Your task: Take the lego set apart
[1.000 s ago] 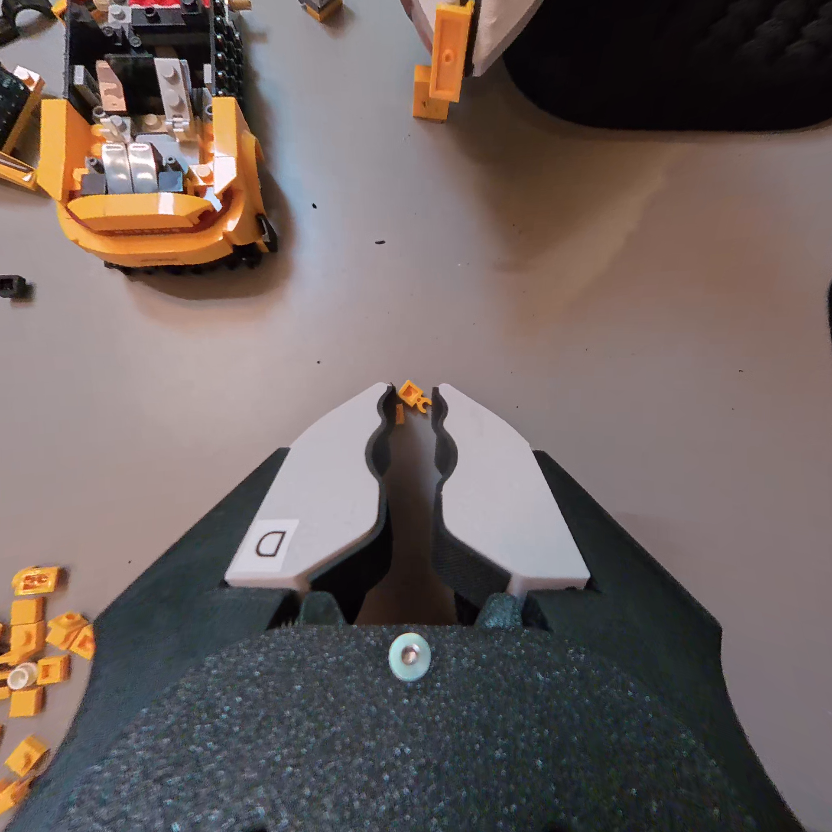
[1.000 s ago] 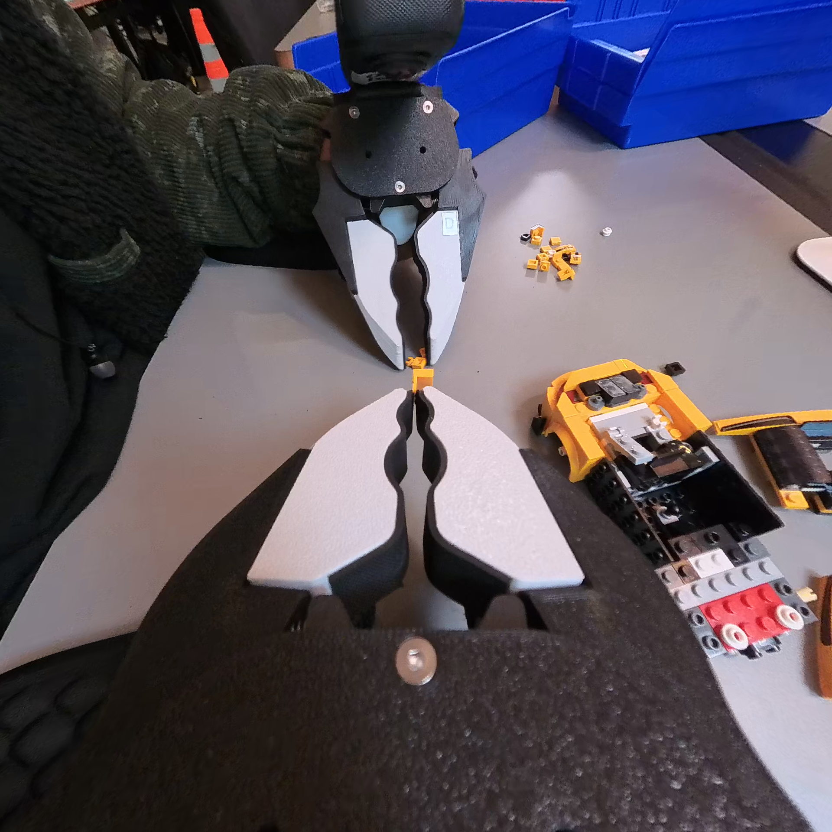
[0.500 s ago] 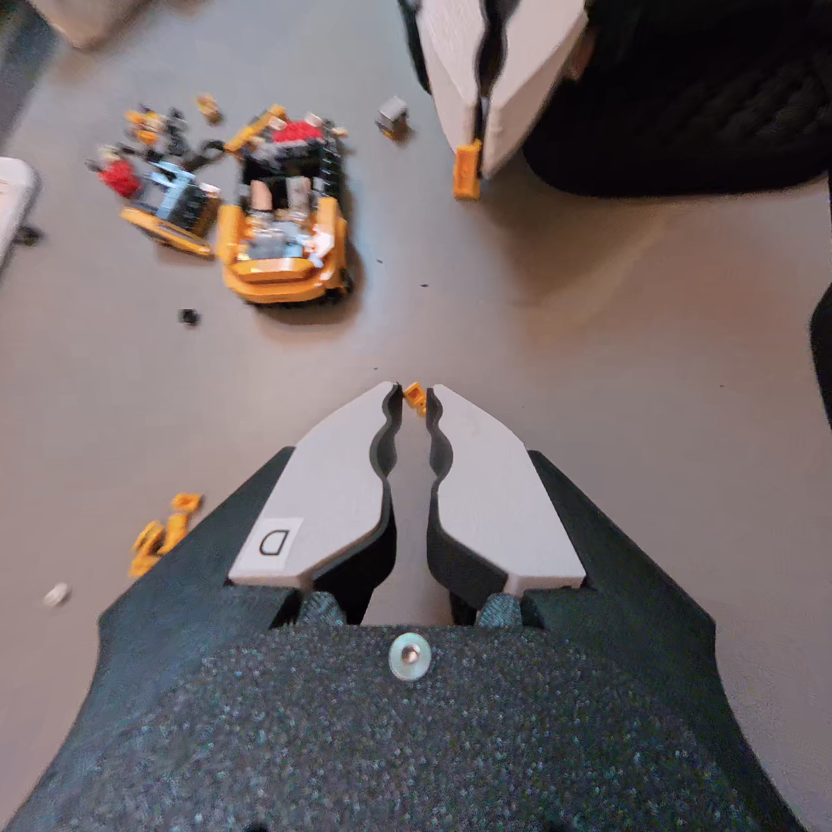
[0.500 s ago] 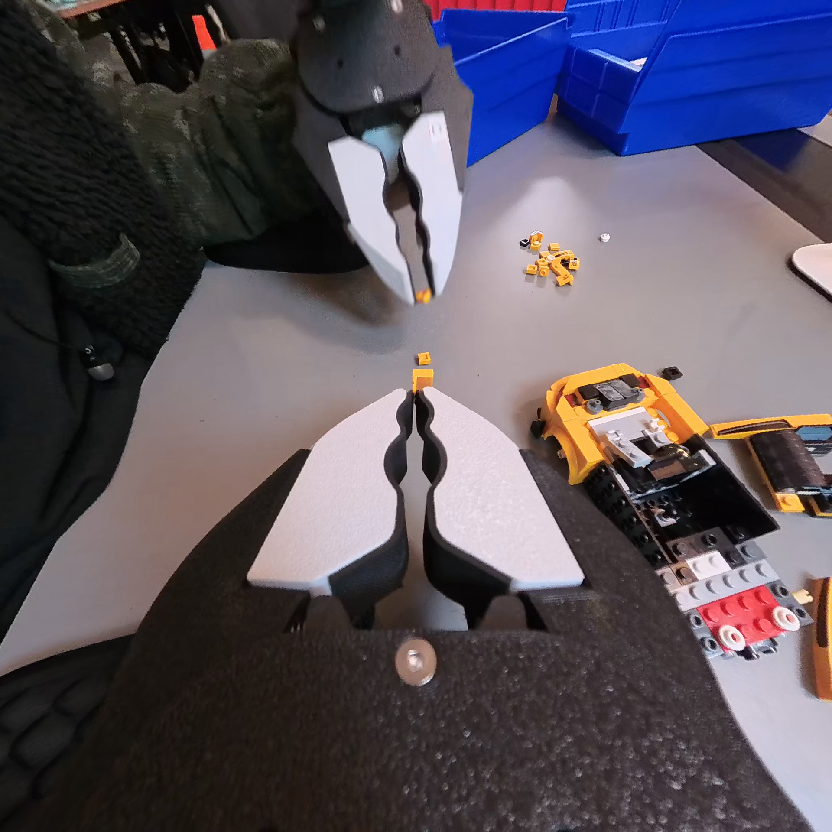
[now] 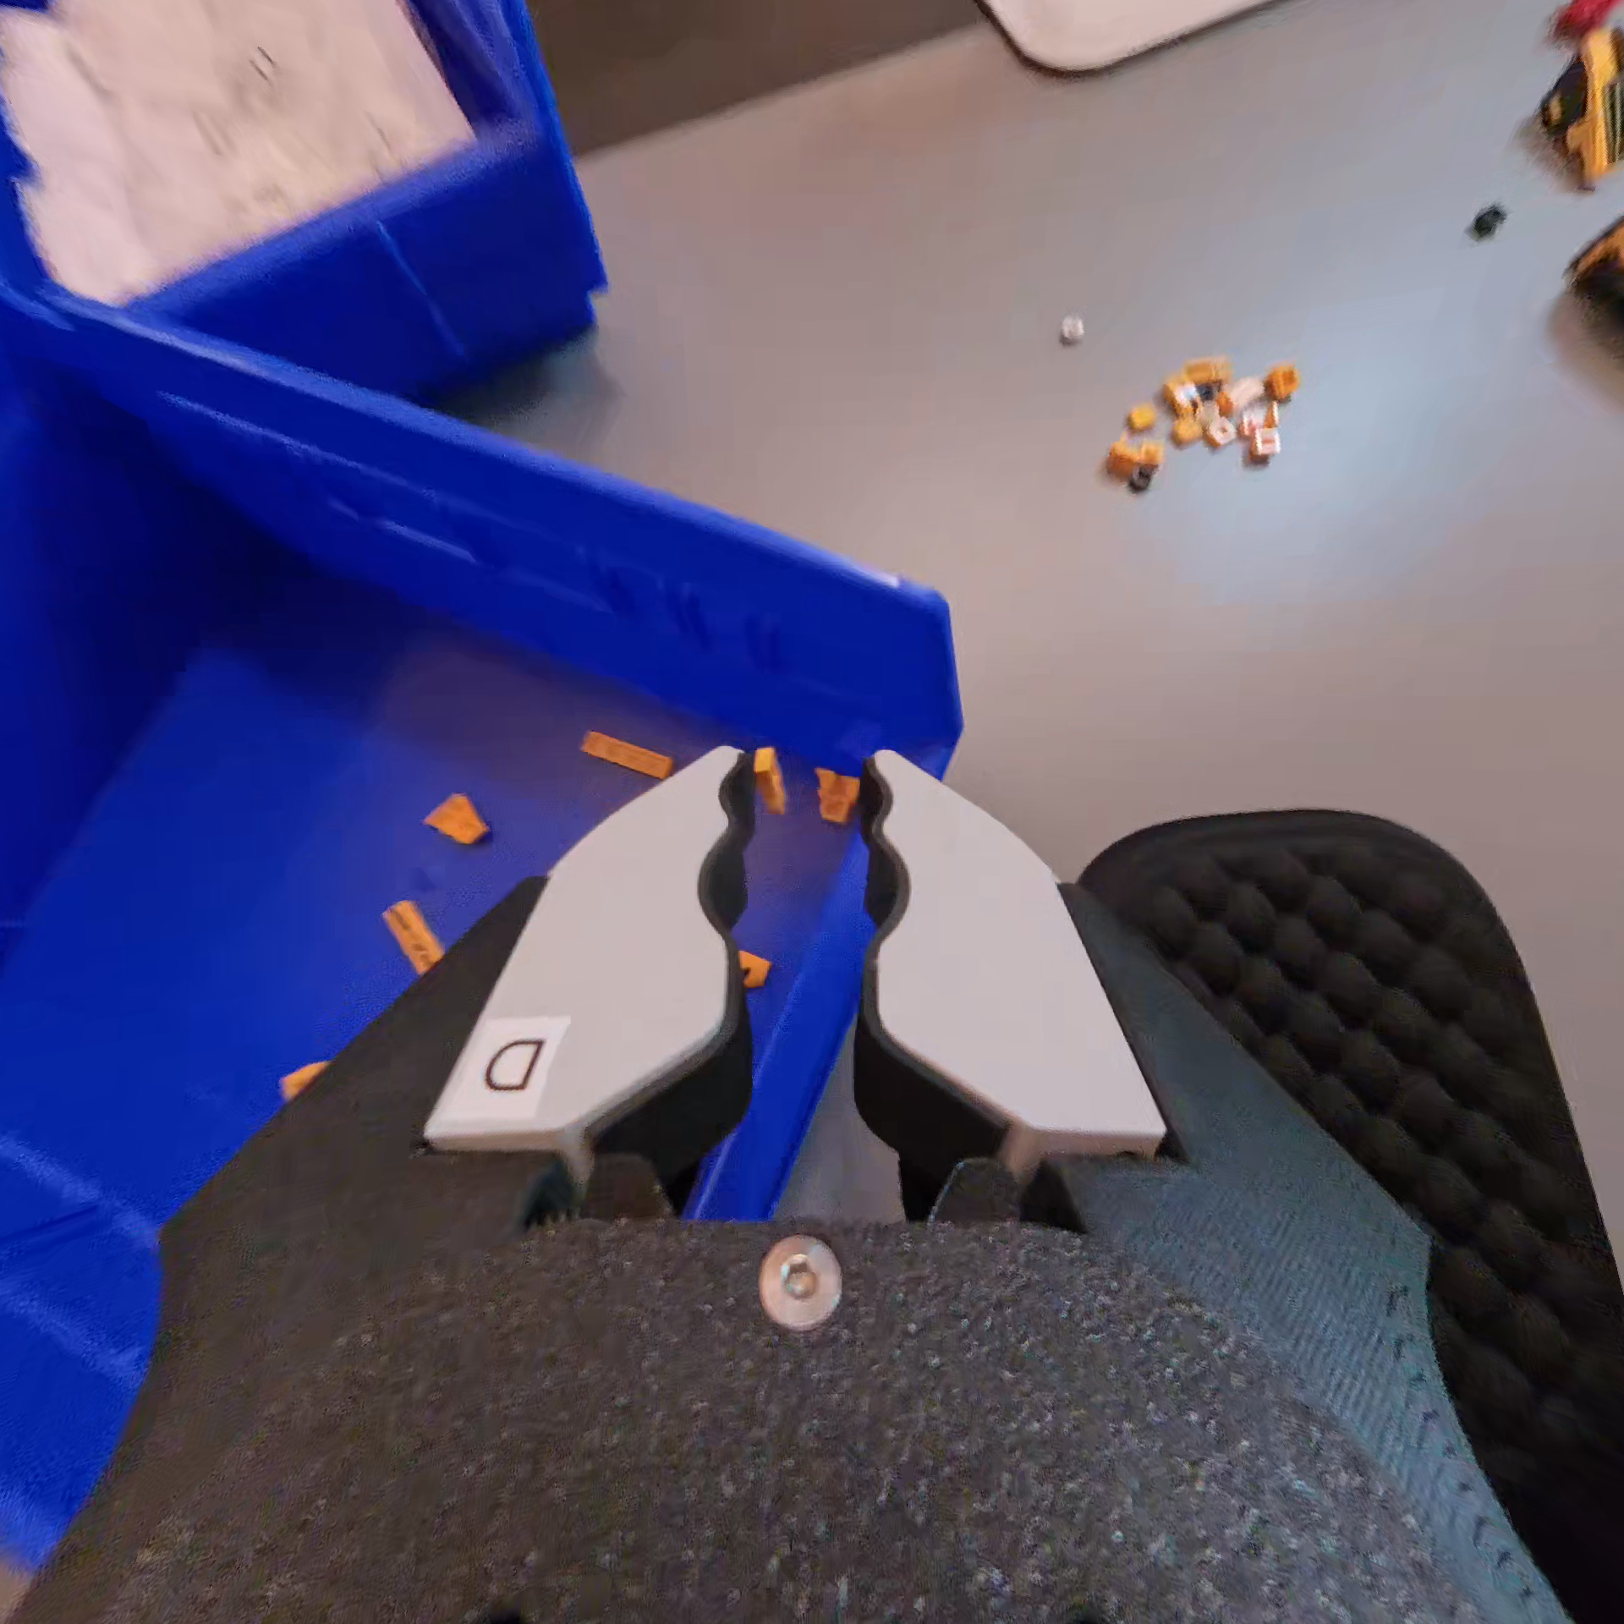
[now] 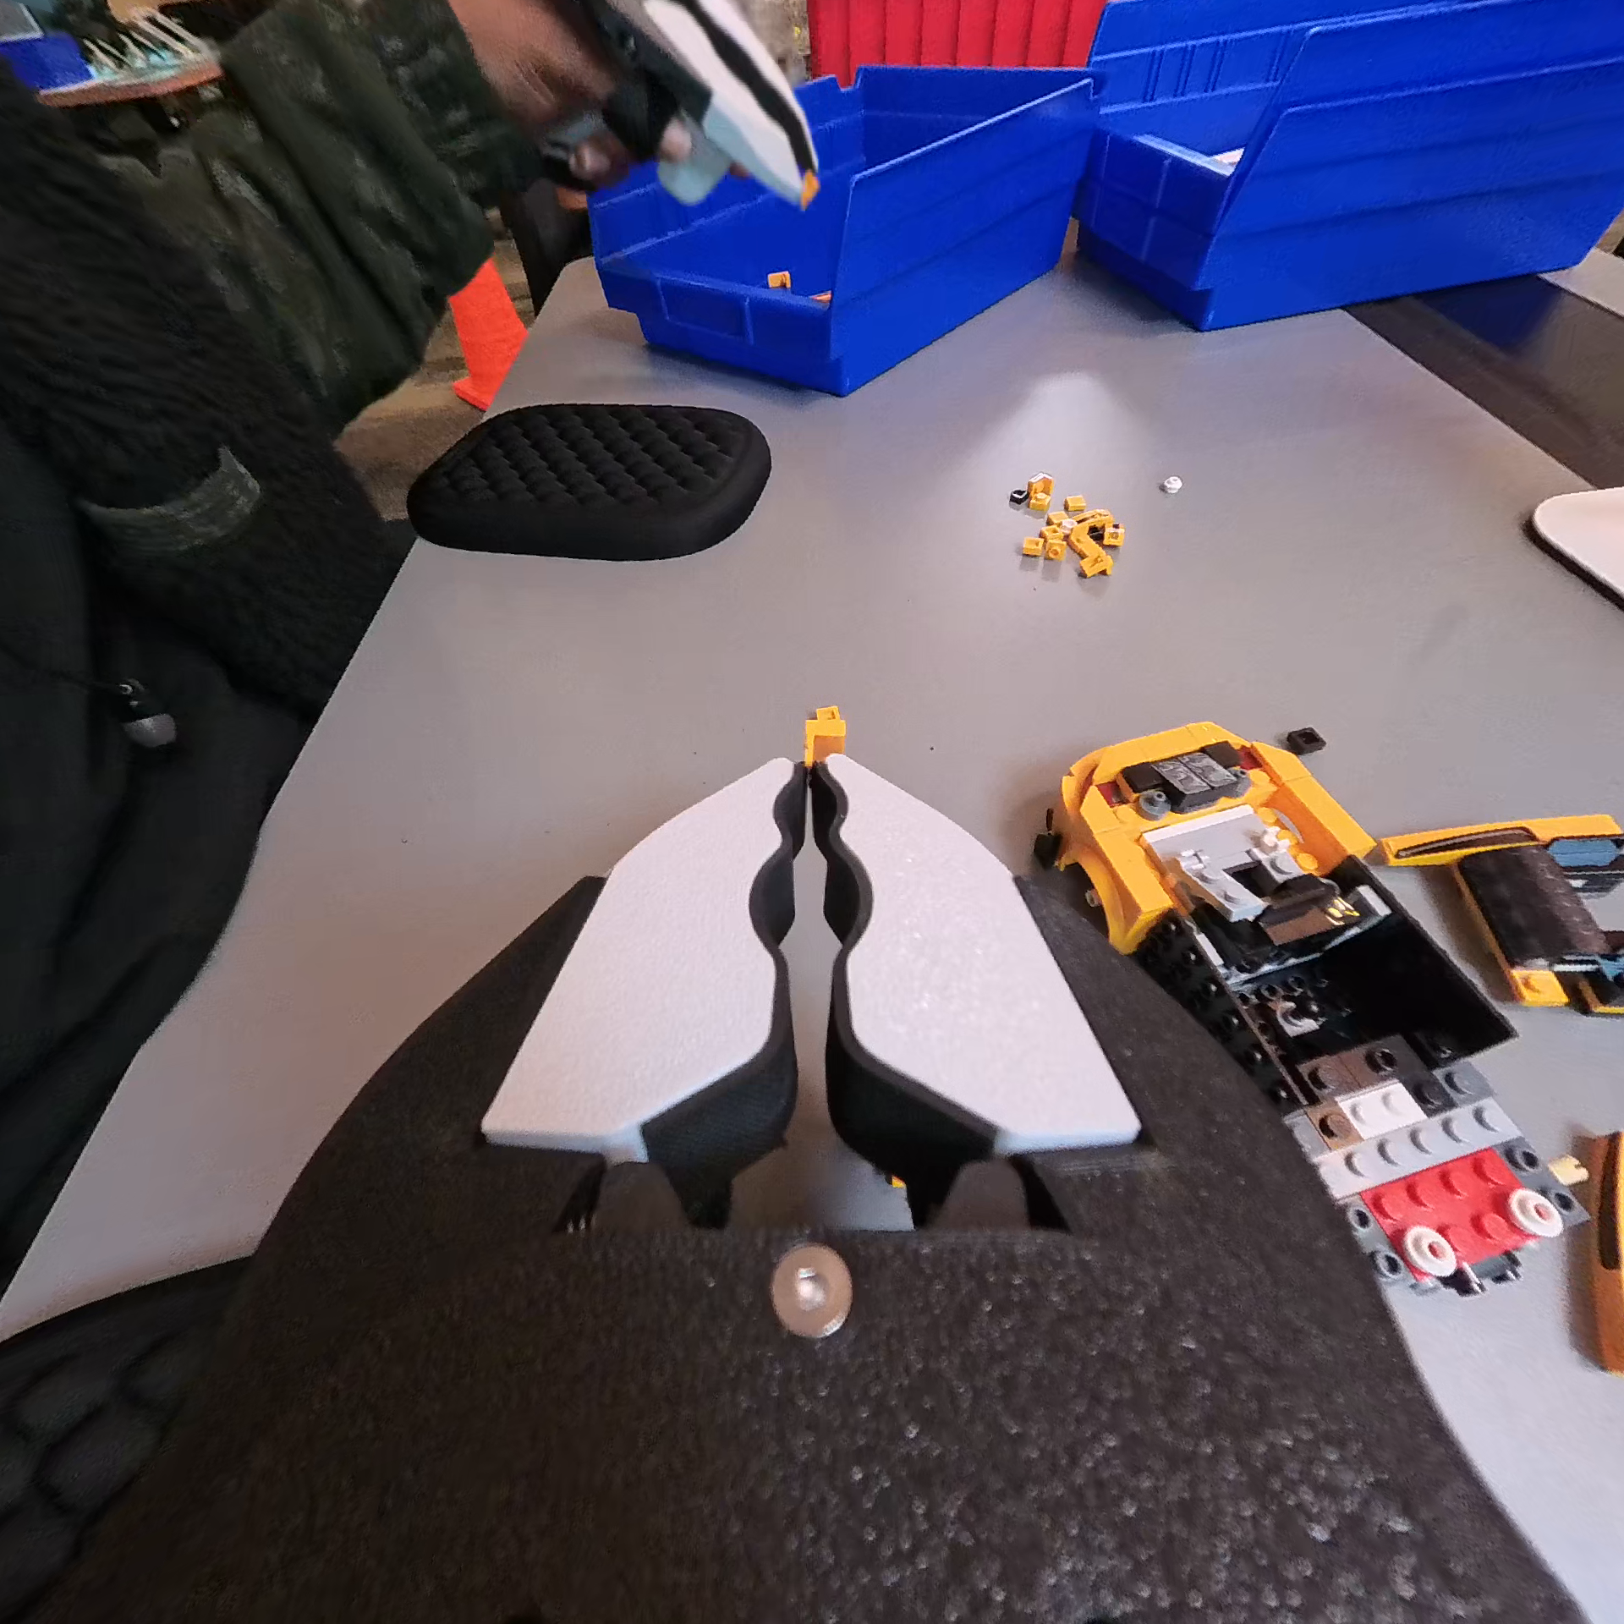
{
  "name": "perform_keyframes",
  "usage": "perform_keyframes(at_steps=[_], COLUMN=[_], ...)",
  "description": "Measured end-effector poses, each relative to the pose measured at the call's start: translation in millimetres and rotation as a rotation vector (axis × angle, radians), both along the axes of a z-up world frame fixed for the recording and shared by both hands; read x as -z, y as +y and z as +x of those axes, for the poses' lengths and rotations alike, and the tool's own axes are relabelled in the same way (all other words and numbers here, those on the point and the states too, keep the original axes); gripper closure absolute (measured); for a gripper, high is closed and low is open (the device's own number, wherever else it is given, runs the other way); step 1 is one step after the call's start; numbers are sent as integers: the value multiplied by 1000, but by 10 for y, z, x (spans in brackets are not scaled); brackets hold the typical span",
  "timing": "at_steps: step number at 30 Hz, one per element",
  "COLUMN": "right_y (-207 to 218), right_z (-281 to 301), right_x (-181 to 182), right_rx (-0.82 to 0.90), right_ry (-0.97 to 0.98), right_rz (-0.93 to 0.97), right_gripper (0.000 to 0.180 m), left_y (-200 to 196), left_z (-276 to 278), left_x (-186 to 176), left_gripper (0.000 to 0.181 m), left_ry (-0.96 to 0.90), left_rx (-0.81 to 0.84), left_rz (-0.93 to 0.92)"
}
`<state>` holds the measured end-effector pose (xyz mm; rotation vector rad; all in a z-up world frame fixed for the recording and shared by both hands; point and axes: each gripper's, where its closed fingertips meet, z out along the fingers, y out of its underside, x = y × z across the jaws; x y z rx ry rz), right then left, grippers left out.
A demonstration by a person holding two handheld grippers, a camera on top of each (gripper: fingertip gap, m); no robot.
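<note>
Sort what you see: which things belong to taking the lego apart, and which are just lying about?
Job: car, orange piece in right gripper, loose pieces, blue bin, left gripper.
Lying about: black pad, cone, white board.

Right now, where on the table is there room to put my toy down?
Bare table lies between the black pad, the pile of small orange pieces and the right gripper. It is crowded around the yellow car and the blue bins.

Two blue bins (image 6: 879, 264) sit at the far edge of the grey table (image 6: 791, 615), a black dimpled pad (image 6: 589, 479) nearer, an orange cone (image 6: 485, 338) beyond.
</note>
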<state>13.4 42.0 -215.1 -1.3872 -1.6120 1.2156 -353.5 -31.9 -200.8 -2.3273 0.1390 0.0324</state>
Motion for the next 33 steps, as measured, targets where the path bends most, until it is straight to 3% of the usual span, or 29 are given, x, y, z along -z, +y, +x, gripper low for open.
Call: perform_keyframes(at_steps=[3, 6, 8, 14, 18, 23, 26, 30, 33], right_y=[21, 33, 34, 53, 46, 42, 48, 50, 61], right_z=[1, 6, 5, 11, 11, 16, 19, 20, 20], right_x=[-5, -7, -1, -3, -4, -19, -17, -5, 8], right_rx=[10, 14, 14, 20, 17, 17, 21, 23, 29], right_ry=[4, 6, 5, 8, 9, 14, 10, 2, -4], right_rz=[-5, -10, -12, -19, -20, -14, -5, 4, 6], right_gripper=[179, 179, 179, 179, 179, 179, 179, 179, 179], left_y=[7, 78, 114, 245, 376, 491, 551, 567, 589], left_z=[55, 216, 256, 539, 1618, 2636, 2826, 2980, 2811], left_x=[339, 404, 450, 31, 58, 606, 861, 873, 804], left_gripper=[143, 145, 144, 163, 158, 154, 150, 173, 172], left_ry=[-20, -50, 28, 273, 87, 2, 25, -20, 85], left_rx=[30, 103, 139, 174, 475, 769, 840, 886, 841], left_rz=[-97, -95, -108, 35, 86, -54, -141, -139, -105])
